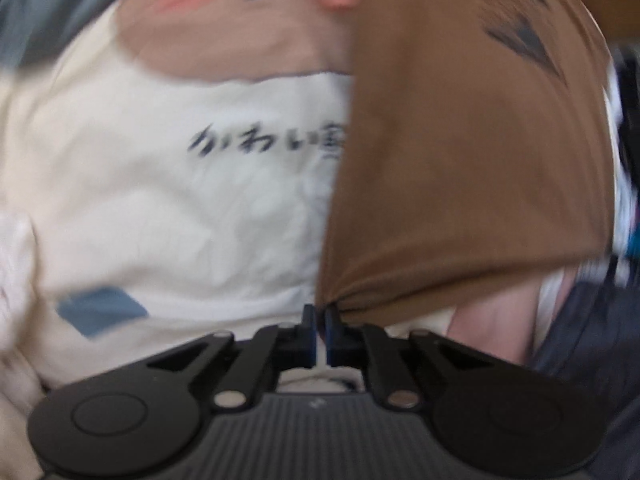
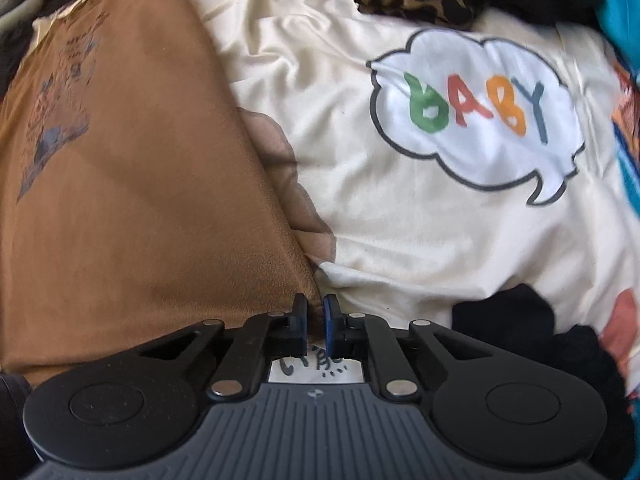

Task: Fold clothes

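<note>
A brown T-shirt point(image 1: 460, 160) with a dark print fills the right half of the left wrist view. Its lower corner gathers into a pinch between the fingers of my left gripper point(image 1: 320, 312), which is shut on it. In the right wrist view the same brown T-shirt point(image 2: 140, 200) lies at the left, printed side up. Its lower right edge runs down into my right gripper point(image 2: 315, 308), whose jaws are closed on that fabric. Both grippers point steeply down at the cloth.
Under the shirt lies cream bedding with dark script point(image 1: 180, 200) and a "BABY" speech bubble point(image 2: 472, 112). A black garment point(image 2: 508, 320) sits right of the right gripper. Leopard-print cloth point(image 2: 412, 0) and blue fabric point(image 2: 624, 20) lie at the far edge. Dark fabric point(image 1: 592, 340) is at lower right.
</note>
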`<state>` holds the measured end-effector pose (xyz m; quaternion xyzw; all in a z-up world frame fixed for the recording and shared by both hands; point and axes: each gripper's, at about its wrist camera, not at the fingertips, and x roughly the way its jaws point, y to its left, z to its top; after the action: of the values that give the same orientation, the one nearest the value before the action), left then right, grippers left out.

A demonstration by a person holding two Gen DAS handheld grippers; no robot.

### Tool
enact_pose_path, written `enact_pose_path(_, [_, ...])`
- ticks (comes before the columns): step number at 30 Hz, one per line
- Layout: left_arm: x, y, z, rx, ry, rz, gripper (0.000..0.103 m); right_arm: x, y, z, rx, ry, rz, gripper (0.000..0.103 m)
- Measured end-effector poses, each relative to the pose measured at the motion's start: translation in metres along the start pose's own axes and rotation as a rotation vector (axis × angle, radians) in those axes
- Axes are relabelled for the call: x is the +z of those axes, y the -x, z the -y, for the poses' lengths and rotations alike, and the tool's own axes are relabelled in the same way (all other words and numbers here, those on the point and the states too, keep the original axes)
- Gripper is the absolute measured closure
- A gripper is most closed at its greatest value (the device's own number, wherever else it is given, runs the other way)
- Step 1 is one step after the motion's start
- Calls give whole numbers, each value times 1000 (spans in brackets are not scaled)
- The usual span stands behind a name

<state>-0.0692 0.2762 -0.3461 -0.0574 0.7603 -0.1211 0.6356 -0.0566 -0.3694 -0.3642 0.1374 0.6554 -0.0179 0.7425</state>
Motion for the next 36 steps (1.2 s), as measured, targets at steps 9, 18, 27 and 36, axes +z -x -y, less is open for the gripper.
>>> enact_pose_path(9, [-5,6,24,176,-210,-51,98,-5,4,-3,-115,-5,10,98])
enact_pose_path(18, [2,18,43,47,-87,81,90,-19,19,-3,-1,-60,57,96])
enact_pose_path(27, [-2,-11,81,28,-119,53,56,-23,4,3,49,-87,48,96])
enact_pose_path(36, [5,-38,79,36,-60,41,97,-22,5,-3,58,-70,86,80])
